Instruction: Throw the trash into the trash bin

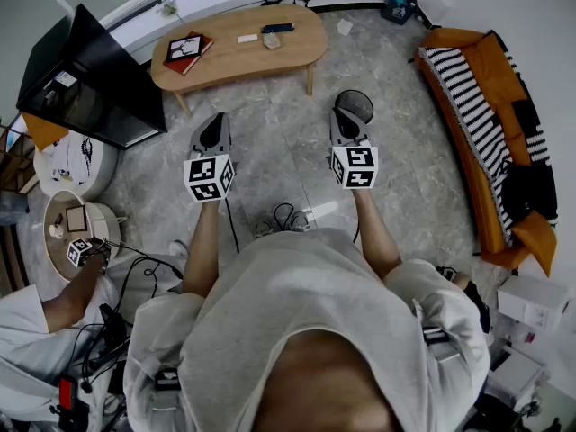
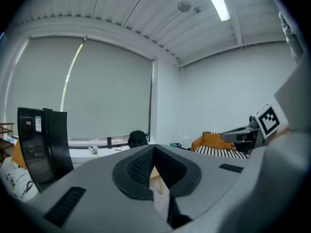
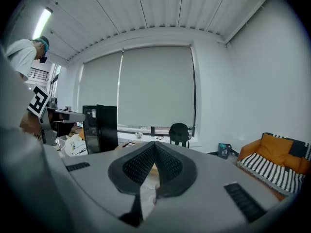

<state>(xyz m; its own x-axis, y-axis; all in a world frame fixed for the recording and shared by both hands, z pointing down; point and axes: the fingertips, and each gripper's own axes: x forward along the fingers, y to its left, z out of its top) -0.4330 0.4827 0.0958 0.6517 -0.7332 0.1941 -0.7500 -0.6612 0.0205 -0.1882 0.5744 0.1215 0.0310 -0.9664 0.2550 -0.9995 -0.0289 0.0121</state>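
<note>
The room is lit brightly and evenly. Light is given by a ceiling strip lamp [image 2: 219, 6], which is blown out to white in the left gripper view, and more is diffused through the drawn blind [image 3: 155, 89]. Only faint, soft shadows are cast on the pale floor [image 1: 270, 165]. Straight lines are bent by strong fisheye distortion towards every edge, the corners are vignetted black, and the nearest foreground is rendered slightly soft.

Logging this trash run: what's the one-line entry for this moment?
left gripper: shut, empty | right gripper: shut, empty | trash bin: on floor ahead of right gripper | coffee table: farther ahead
</note>
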